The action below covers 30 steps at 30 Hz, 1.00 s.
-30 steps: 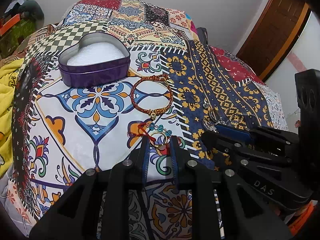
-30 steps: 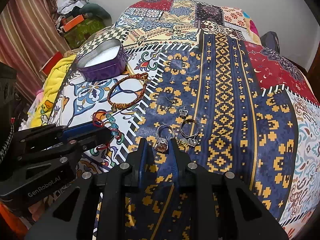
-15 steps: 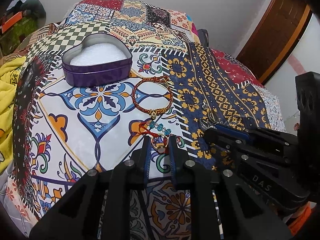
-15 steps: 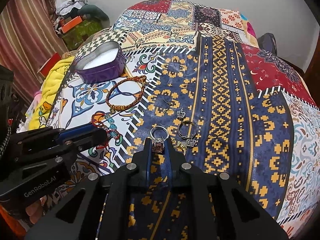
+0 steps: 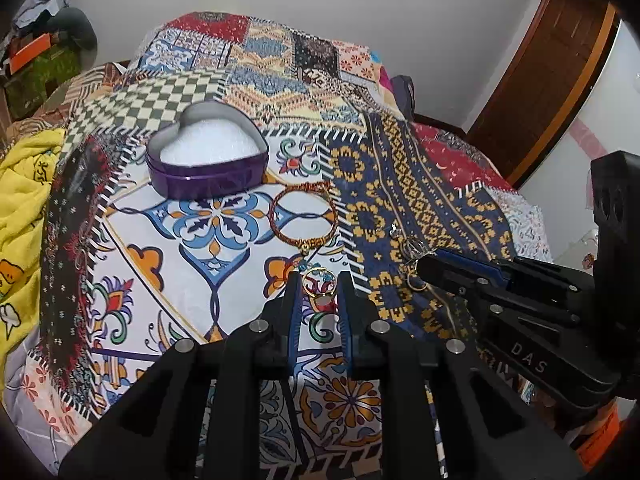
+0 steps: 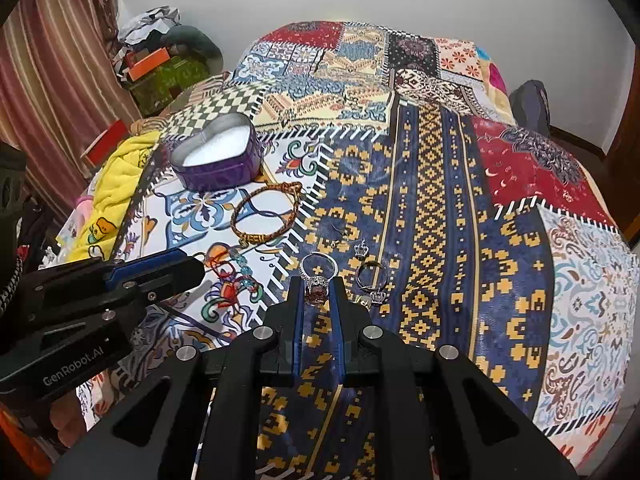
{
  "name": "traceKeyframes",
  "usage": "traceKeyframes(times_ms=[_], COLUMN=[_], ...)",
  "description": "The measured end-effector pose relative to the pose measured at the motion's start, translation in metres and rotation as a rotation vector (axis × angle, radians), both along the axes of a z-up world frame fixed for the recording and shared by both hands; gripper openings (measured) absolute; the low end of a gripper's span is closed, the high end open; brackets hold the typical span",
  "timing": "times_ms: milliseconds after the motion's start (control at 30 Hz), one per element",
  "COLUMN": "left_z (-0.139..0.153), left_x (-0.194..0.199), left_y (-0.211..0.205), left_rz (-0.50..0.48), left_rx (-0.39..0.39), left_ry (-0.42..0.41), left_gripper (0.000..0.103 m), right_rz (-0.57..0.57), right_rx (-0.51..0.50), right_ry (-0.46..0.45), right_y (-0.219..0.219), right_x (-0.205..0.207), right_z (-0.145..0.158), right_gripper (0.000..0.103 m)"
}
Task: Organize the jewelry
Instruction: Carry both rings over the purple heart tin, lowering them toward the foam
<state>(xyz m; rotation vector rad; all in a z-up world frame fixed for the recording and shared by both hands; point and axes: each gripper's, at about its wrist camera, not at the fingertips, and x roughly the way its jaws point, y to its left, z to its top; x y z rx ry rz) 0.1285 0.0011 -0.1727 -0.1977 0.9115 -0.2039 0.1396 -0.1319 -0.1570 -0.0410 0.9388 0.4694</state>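
Observation:
A purple heart-shaped tin (image 5: pixel 206 160) with white padding stands open on the patterned bedspread; it also shows in the right wrist view (image 6: pixel 216 158). A braided red-and-gold bracelet (image 5: pixel 304 216) lies in front of it. My left gripper (image 5: pixel 318 288) has its fingers either side of a gold ring with blue beads (image 5: pixel 318 280), slightly apart. My right gripper (image 6: pixel 317 292) is shut on the stone of a silver ring (image 6: pixel 318 276). Another silver ring (image 6: pixel 370 276) and small crown charms (image 6: pixel 361 247) lie just right of it.
A yellow blanket (image 5: pixel 24 208) lies at the bed's left edge. Boxes and clutter (image 6: pixel 156 64) stand at the back left by a striped curtain. A wooden door (image 5: pixel 552 80) is at the right. The bedspread drops off at the right (image 6: pixel 592 320).
Both grippers have moved forward onto their rings. The right fingers have closed in on the silver ring's stone. The left fingers now flank the gold beaded ring.

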Motion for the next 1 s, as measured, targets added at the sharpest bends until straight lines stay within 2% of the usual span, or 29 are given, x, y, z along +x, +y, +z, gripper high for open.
traceKeyframes(times_ms=[600,1000], left_z=[0.046,0.059], left_x=[-0.004,0.011], left_y=[0.029,0.05], left_rz=[0.086,0.136], left_rx=[0.032,0.054], left_ry=[-0.134,-0.19], left_gripper=[0.016,0.016], right_rz=[0.02,0.061], right_rx=[0.035,0.049], right_ry=[-0.116,-0.17], right_y=[0.018,0.041], right_x=[0.005,0.022], right_z=[0.046,0.061], right_gripper=[0.011,0.011])
